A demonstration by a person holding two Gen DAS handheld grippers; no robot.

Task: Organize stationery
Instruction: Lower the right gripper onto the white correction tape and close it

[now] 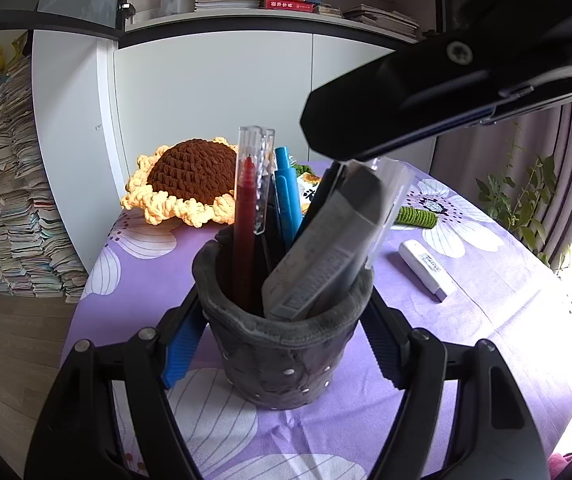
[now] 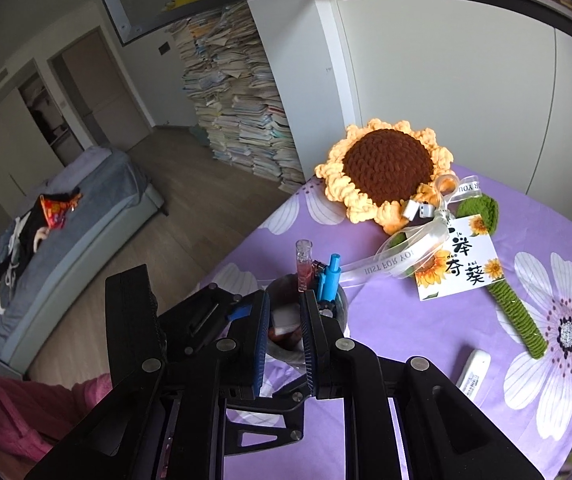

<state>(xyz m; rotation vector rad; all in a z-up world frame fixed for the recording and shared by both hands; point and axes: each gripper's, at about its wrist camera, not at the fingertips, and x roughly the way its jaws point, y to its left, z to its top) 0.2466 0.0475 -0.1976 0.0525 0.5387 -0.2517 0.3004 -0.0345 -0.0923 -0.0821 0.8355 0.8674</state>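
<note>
Grey felt pen cup [image 1: 282,344] stands on the purple floral tablecloth [image 1: 486,320], near side of the crocheted sunflower [image 1: 190,180]. Left gripper [image 1: 282,344] clamps the cup's soft wall, pads either side. Right gripper [image 2: 284,336], above the cup, jaws nearly together, nothing visibly between them. White eraser [image 1: 426,270] lies right of the cup: probably light, firm, slightly grippy; best pinched across its short sides, mid-length.

light: daylight from window, right | glare: blown-out right edge | focus: sharp | edges: fisheye bend, dark corners
</note>
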